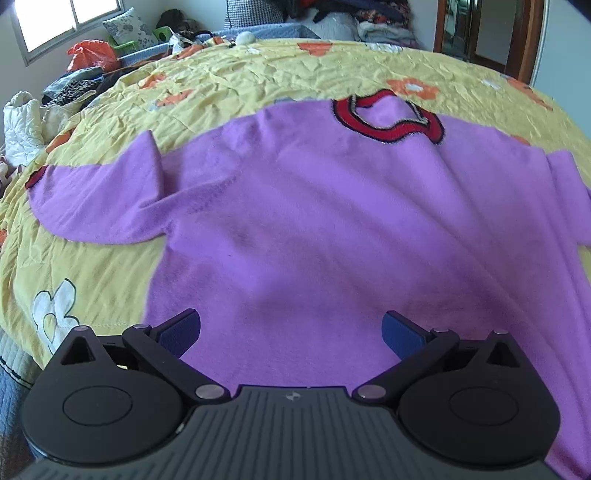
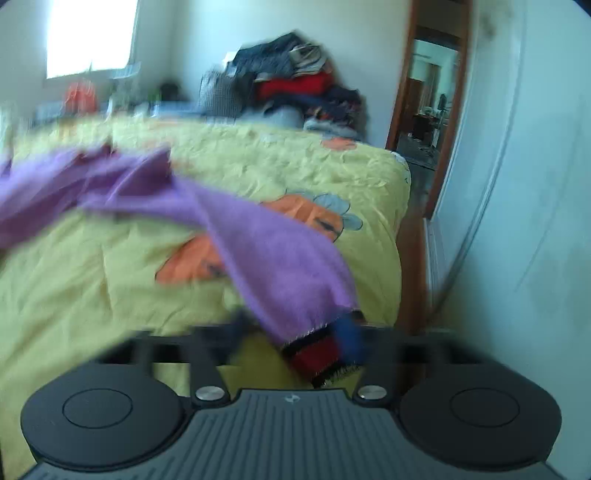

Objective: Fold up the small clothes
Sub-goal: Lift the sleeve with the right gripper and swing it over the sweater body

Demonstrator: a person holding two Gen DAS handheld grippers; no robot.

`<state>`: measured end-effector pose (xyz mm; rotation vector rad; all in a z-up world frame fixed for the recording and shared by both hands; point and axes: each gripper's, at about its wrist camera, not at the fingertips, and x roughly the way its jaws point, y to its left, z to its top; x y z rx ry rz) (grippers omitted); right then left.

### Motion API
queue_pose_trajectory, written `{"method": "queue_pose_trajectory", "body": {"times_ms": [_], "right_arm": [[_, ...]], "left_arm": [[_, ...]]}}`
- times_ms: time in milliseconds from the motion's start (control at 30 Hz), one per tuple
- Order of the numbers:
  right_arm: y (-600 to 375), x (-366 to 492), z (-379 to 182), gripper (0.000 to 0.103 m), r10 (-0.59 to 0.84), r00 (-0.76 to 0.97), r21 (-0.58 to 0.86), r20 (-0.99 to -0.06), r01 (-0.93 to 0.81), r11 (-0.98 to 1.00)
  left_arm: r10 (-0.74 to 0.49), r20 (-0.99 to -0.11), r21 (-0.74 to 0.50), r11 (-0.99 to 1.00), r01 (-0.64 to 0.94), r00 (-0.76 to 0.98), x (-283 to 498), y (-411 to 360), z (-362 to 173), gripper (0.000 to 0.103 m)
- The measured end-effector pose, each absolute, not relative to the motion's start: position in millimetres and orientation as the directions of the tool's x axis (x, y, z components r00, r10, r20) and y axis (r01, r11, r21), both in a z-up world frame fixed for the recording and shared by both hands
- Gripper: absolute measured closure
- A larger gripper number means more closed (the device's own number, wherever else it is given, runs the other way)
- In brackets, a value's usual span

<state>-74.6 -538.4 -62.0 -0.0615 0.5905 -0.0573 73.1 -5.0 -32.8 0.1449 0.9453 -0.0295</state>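
Observation:
A small purple sweater (image 1: 314, 206) with a red collar (image 1: 388, 122) lies spread on the yellow flowered bedspread (image 1: 229, 85). Its left sleeve (image 1: 99, 199) lies out flat with a red cuff. My left gripper (image 1: 291, 332) is open and empty, its blue pads hovering over the sweater's lower hem. In the blurred right wrist view, my right gripper (image 2: 295, 339) holds the sweater's right sleeve (image 2: 273, 258) by its red and black cuff (image 2: 321, 358), lifted above the bedspread (image 2: 92, 280).
Heaps of clothes (image 2: 295, 85) and pillows (image 1: 129, 27) sit at the bed's far side. More clothes and a white jacket (image 1: 22, 125) lie at the left edge. A doorway (image 2: 424, 107) and wall stand to the right of the bed.

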Motion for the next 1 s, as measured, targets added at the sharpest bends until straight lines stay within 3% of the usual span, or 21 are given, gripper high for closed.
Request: {"method": "queue_pose_trajectory", "body": {"times_ms": [167,333,567,767,1000], "right_arm": [[-557.4,-63.2,-54.4,0.098,-0.147,0.845,-0.014,-0.514,0.163,0.987],[-588.5,-26.4,-12.1,0.099,-0.208,0.859,0.031,-0.467,0.250,0.968],[-643.6,23.4,30.2,0.099,-0.332,0.782,-0.006,-0.528,0.387,0.922],[-634.2,1.8,55.0,0.099,-0.245,0.769,0.119,-0.591,0.384,0.916],[-557.4,11.8,95.3,0.099,0.047,0.866,0.400,-0.498,0.182,0.898]], "left_arm": [[0.032,-0.786,0.143,0.981,0.131,0.617,61.9,-27.8,-21.9,0.000],[0.010,-0.776,0.147,0.975,0.166,0.630,62.5,-44.6,-14.3,0.000],[-0.009,-0.760,0.159,0.967,0.199,0.650,57.5,-50.5,-7.9,0.000],[-0.012,-0.772,0.155,0.966,0.207,0.635,61.5,-36.1,-13.7,0.000],[-0.002,-0.767,0.147,0.973,0.179,0.641,64.1,-10.2,-13.4,0.000]]}}
